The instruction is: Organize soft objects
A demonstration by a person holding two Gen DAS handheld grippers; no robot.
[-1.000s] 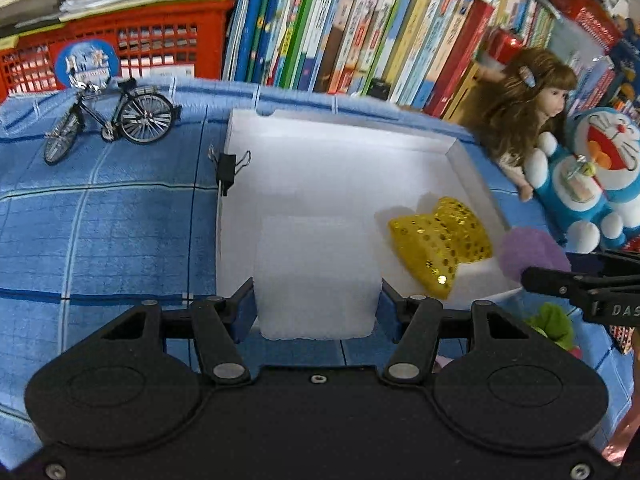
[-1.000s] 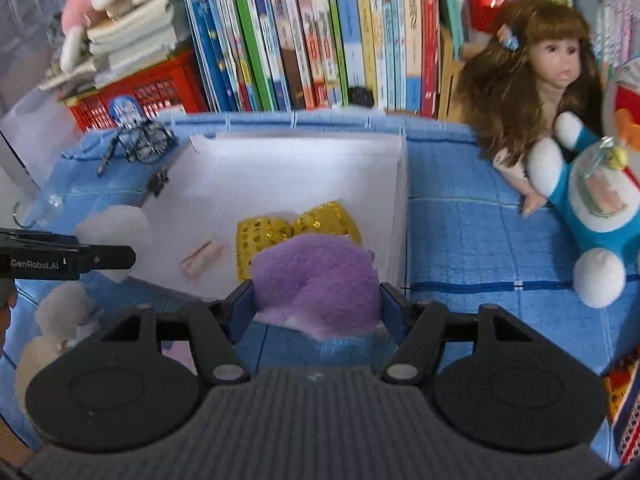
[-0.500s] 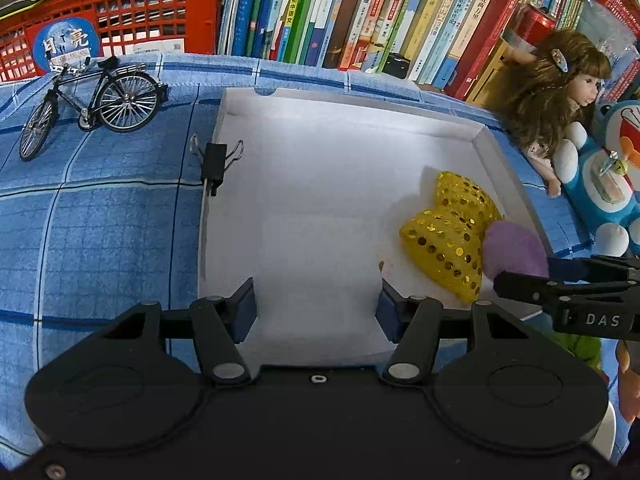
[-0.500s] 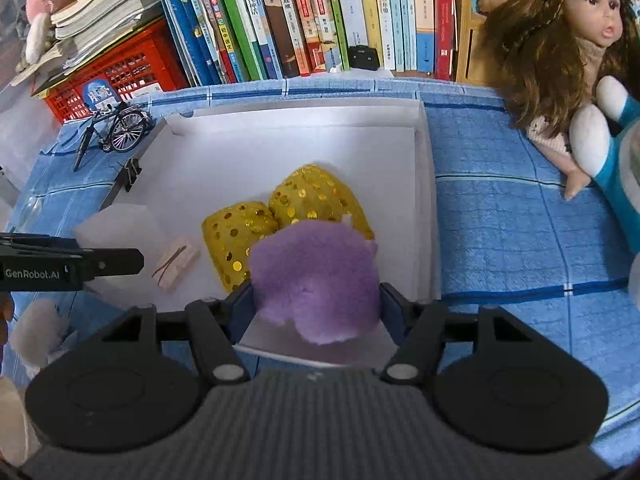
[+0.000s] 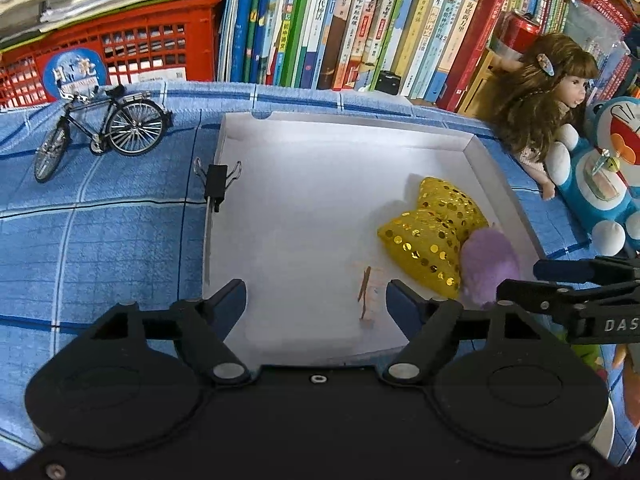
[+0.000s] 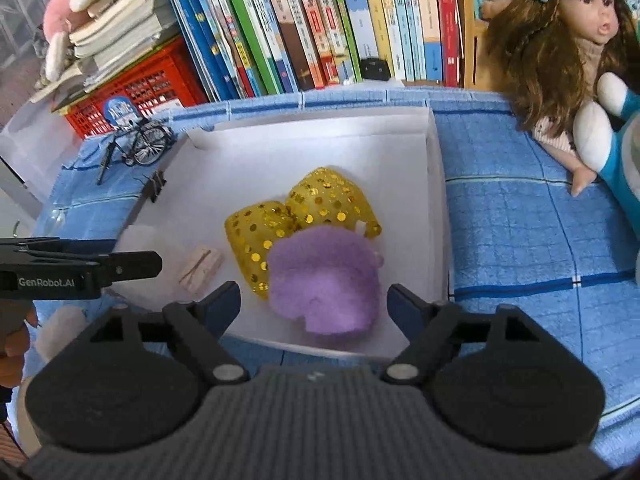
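Fingers: both pairs are opening; the right gripper (image 6: pixel 314 300) stands astride the fuzzy purple plush pad (image 6: pixel 324 280), pads clear of it; nothing is seen between the left gripper's (image 5: pixel 316 300) jaws.
Place: the plush lies in the shallow white cardboard tray (image 6: pixel 436 200), at its near right corner, touching the yellow sequined bow cushion (image 6: pixel 304 216).
Risk: a withdrawing finger could snag the pile and drag the plush over the low near rim.
Axis: no clear long axis; its notched edge faces that rim.
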